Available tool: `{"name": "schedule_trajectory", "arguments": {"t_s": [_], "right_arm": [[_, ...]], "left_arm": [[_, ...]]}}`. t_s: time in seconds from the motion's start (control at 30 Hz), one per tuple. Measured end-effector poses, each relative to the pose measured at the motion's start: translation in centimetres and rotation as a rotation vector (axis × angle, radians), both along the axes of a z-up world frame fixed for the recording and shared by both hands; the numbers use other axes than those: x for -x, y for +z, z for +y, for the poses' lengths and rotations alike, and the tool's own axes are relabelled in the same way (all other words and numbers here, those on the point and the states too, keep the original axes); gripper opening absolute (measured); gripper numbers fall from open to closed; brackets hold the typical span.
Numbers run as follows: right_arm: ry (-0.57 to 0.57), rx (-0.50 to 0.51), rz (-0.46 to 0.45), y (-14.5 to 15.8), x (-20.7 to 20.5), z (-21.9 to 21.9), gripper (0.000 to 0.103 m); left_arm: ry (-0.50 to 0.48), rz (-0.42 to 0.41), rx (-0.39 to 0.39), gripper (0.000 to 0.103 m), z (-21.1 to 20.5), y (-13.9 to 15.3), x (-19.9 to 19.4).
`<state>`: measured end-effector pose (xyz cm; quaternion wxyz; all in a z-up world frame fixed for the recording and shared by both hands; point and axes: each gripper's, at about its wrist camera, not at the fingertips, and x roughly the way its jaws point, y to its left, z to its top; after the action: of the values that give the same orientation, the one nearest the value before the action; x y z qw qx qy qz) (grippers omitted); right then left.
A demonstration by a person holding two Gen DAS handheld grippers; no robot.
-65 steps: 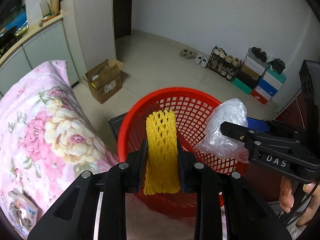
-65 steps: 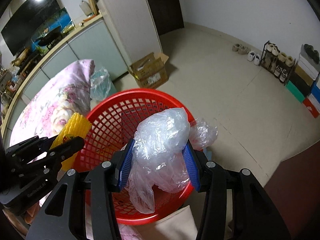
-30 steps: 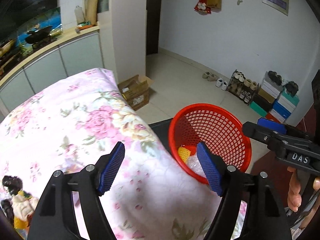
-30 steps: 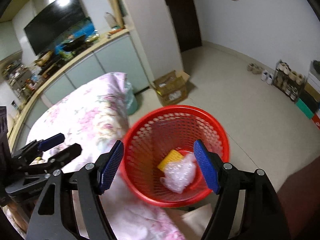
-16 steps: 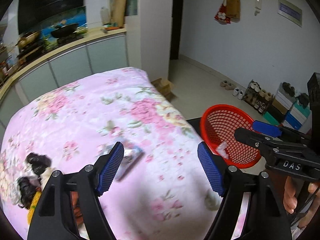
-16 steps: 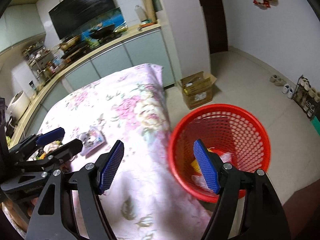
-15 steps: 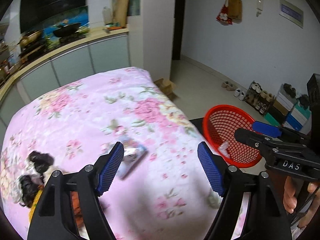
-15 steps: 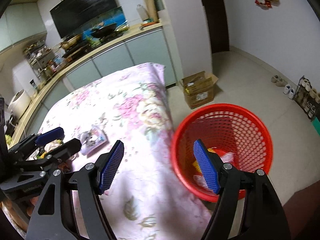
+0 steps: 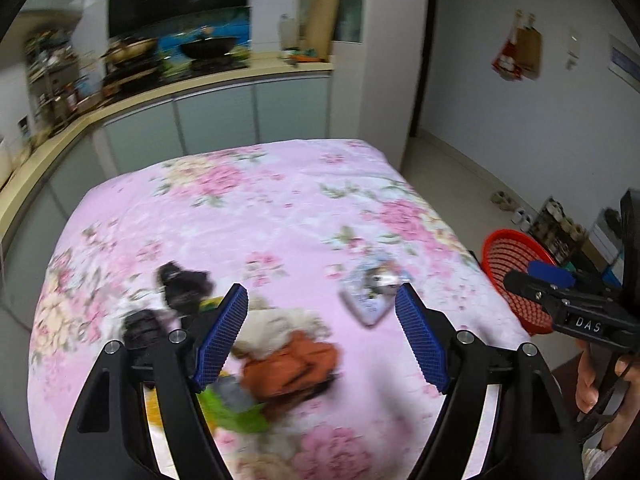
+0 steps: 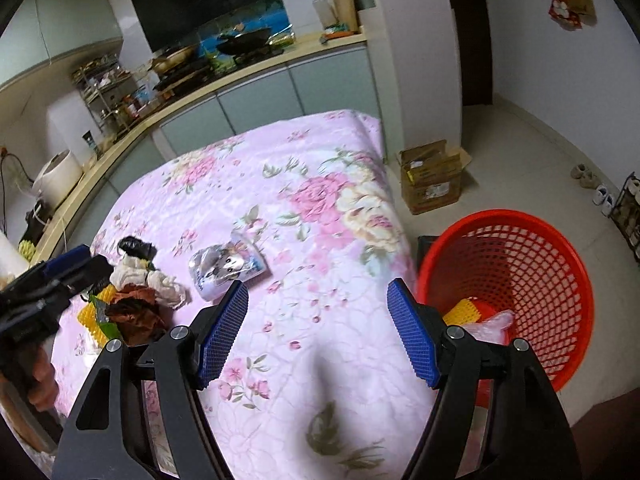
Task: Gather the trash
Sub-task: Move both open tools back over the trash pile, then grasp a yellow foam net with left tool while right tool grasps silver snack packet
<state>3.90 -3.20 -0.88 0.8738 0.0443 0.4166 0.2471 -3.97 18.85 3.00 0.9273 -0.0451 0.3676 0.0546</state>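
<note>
While the heap of crumpled orange, white and green scraps (image 9: 288, 356) sits low in the left wrist frame between the blue pads of my left hand-held gripper (image 9: 322, 336), spread and empty, I could pinch the pink floral bedspread (image 9: 256, 216) along with it. My right hand-held gripper (image 10: 318, 334) is spread, empty too. Lower right, the red mesh plastic basket (image 10: 560, 264) holds yellow foam netting (image 10: 462, 312) and clear crumpled plastic (image 10: 490, 322).

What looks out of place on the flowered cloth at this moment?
A heap of rubbish (crumpled rags, dark scraps, yellow foam net) and a lone printed packet litter the pink flowered cloth, while the red basket stands beside it.
</note>
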Motion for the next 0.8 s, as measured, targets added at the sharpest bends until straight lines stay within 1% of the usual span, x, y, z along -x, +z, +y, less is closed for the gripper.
{"name": "schedule_trajectory", "arguments": {"t_s": [0.3,0.47,0.6,0.73,0.8], "right_arm": [[0.073,0.023,0.018,-1.2,-0.6,3.8,0.070],[0.098,0.031,0.034,-1.7,-1.0,5.4,0.070],[0.106,0.033,0.046,-2.1,-1.4,6.4,0.070],[0.102,0.033,0.049,-2.2,-1.5,6.5,0.070],[0.099,0.032,0.050,-2.3,-1.5,6.5,0.070]], "left_arm": [[0.156,-0.017,0.009,0.074,6.5,0.6,2.2],[0.214,-0.020,0.057,0.074,9.5,0.6,3.1],[0.197,-0.010,0.071,0.074,9.6,0.3,2.6],[0.152,-0.006,0.034,0.074,8.1,0.1,1.2],[0.145,-0.001,0.033,0.074,7.9,0.0,0.8]]}}
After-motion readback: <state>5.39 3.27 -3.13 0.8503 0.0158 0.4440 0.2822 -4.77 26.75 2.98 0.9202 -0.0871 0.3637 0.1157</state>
